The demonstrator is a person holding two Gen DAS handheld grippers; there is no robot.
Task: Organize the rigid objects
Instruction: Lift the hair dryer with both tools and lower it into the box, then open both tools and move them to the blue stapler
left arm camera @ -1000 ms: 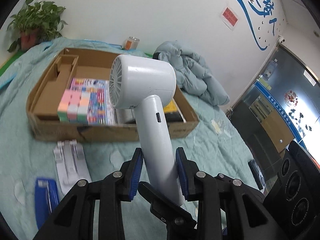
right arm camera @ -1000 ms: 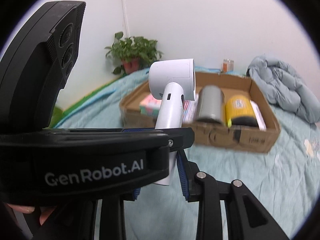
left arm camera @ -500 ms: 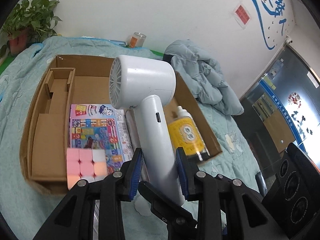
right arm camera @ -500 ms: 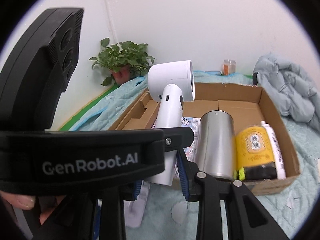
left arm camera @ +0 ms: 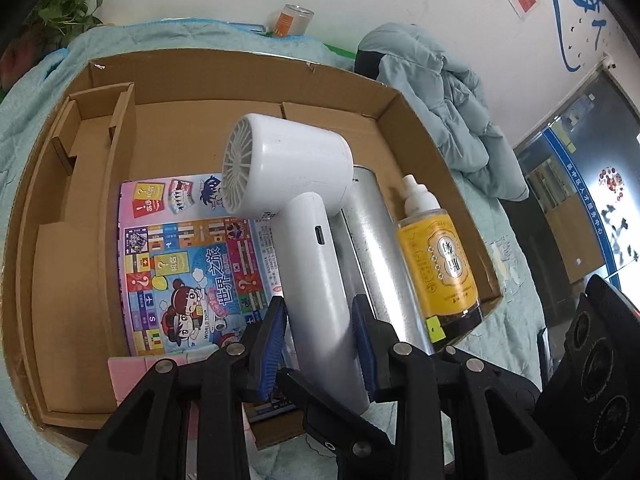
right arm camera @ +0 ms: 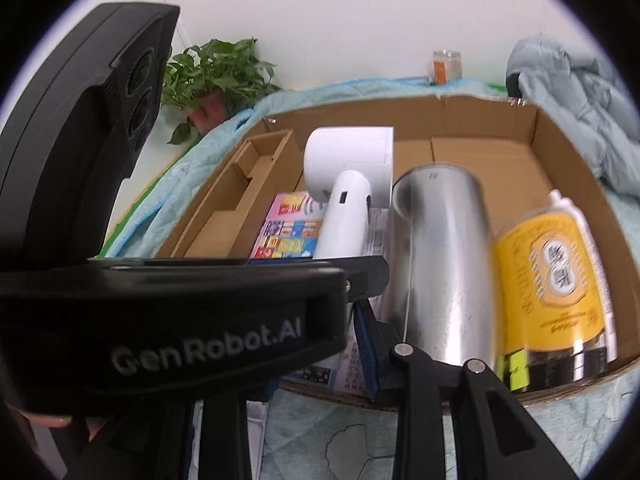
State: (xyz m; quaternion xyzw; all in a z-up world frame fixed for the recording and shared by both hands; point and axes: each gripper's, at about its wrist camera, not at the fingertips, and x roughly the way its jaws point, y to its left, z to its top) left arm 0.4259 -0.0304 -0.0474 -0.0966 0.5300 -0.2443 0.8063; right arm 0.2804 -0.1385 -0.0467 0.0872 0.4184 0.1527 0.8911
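Left wrist view first: my left gripper (left arm camera: 320, 344) clenches the handle of the white hair dryer (left arm camera: 296, 200), blue pads pressed on both sides, and the dryer hangs over the middle of the cardboard box (left arm camera: 424, 136). At lower right of that frame the other rig's black camera housing crowds the corner. Around the box I see a pale blue jacket (left arm camera: 448, 96) at upper right, a small orange-labelled jar (left arm camera: 290, 20) at top centre and a potted plant (left arm camera: 68, 4) at upper left, all on the teal bedspread (left arm camera: 516, 280).

In the right wrist view the left rig's black body fills the whole lower left and hides most of my right gripper (right arm camera: 340, 344); only one blue pad shows beside the dryer's handle, so I cannot tell whether it grips.

Inside the box lie a colourful board-game box (left arm camera: 180, 276) flat at centre left, a steel tumbler (left arm camera: 380, 248) on its side just right of the dryer handle, and a yellow spray bottle (left arm camera: 440, 264) touching the right wall. A pink cube (left arm camera: 132, 376) sits at the near edge. A cardboard divider (left arm camera: 96, 128) runs along the left side.
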